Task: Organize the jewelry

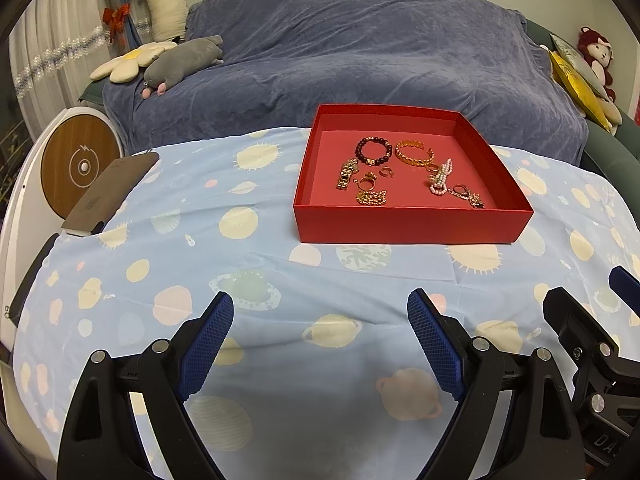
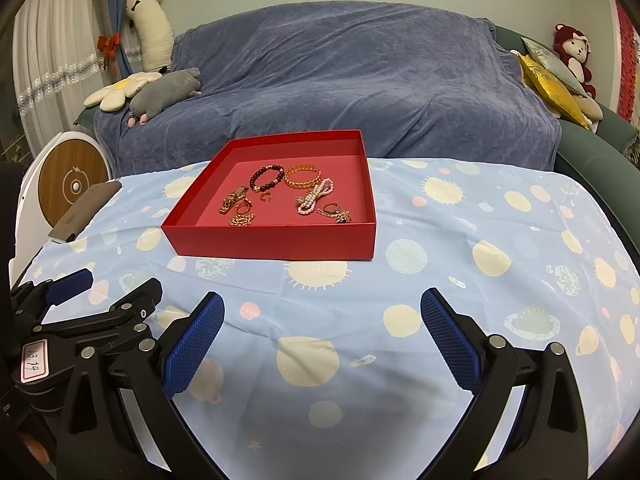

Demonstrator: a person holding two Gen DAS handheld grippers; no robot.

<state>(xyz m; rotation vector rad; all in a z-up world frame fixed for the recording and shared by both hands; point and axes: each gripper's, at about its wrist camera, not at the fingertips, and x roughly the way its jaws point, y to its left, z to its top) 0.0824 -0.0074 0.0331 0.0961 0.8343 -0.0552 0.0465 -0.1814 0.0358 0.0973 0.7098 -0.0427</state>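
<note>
While my left gripper point(image 1: 320, 316) and right gripper point(image 2: 322, 314) hang spread and empty, every jewelry piece point(image 1: 372, 151) lies in the red box point(image 1: 412, 226) (nothing on the cloth point(image 1: 240, 264)); sorted already, or awaiting arranging, I cannot tell.

red box point(image 1: 412, 226); pale blue planet-print cloth point(image 1: 280, 272); blue fingers point(image 2: 192, 346).

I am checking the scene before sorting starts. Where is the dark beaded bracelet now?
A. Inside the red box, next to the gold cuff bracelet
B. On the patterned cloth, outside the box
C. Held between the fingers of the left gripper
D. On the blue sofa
A: the dark beaded bracelet lies on the floor of the red box, beside the gold cuff bracelet, and both grippers are open and hold nothing.
</note>
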